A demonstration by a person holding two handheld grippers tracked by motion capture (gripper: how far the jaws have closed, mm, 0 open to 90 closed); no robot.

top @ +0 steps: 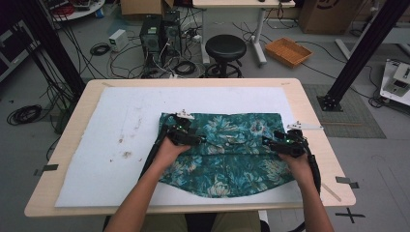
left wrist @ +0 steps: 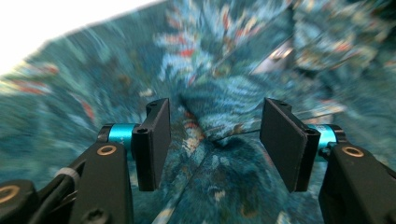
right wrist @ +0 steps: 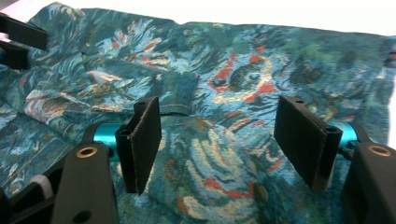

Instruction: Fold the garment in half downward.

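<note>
The teal floral-print cloth garment point(top: 227, 152), soft and creased, lies partly folded on a white felt-like mat point(top: 121, 145) over the pale wooden surface point(top: 72, 116). The left gripper point(top: 196, 140) and the right gripper point(top: 270, 142) hover just over its middle fold, both with jaws apart and nothing between them. A good next fold would probably pinch both layers near the edge and pull evenly, keeping the hem straight.

Left tongs point(left wrist: 215, 142) standing open, jaws apart over blurred teal floral cloth point(left wrist: 224, 60), a raised fold running between them, bright white surface point(left wrist: 56, 23) at upper left
</note>
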